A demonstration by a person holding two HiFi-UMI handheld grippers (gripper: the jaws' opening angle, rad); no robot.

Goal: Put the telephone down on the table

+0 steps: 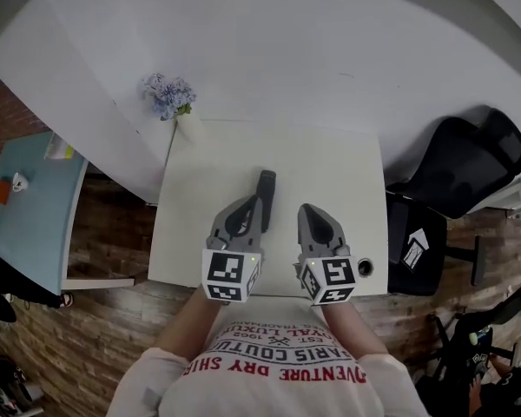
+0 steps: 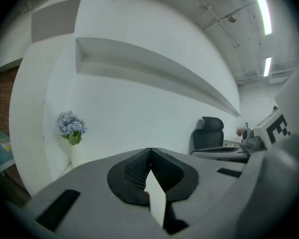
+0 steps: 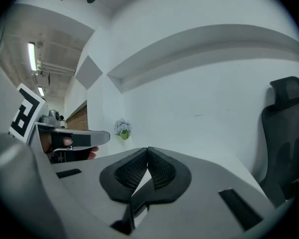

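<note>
Right now you are holding both grippers low over the near end of the white table (image 1: 200,172), and neither is carrying anything. The left gripper (image 1: 253,205) is showing its jaws pressed together at the tips in the left gripper view, with only a sliver of pale surface between the pads. The right gripper (image 1: 306,210) is showing the same in its own view. The telephone (image 1: 266,191), a dark slim handset, is lying flat on the table and pointing away from you. It is sitting in the lane between the two grippers, just beside the left one's tip, and from above it is not clear whether they are touching. So the putting-down is looking finished, and what you are really facing is the clearing away. Because that left tip is sitting so close, you are risking a nudge if you swing it sideways. You should be lifting each gripper a little and then drawing it straight back toward yourself, left before right. The vase of flowers (image 1: 168,95) at the far corner and the office chair (image 1: 469,168) are standing well apart and are not mattering here.
</note>
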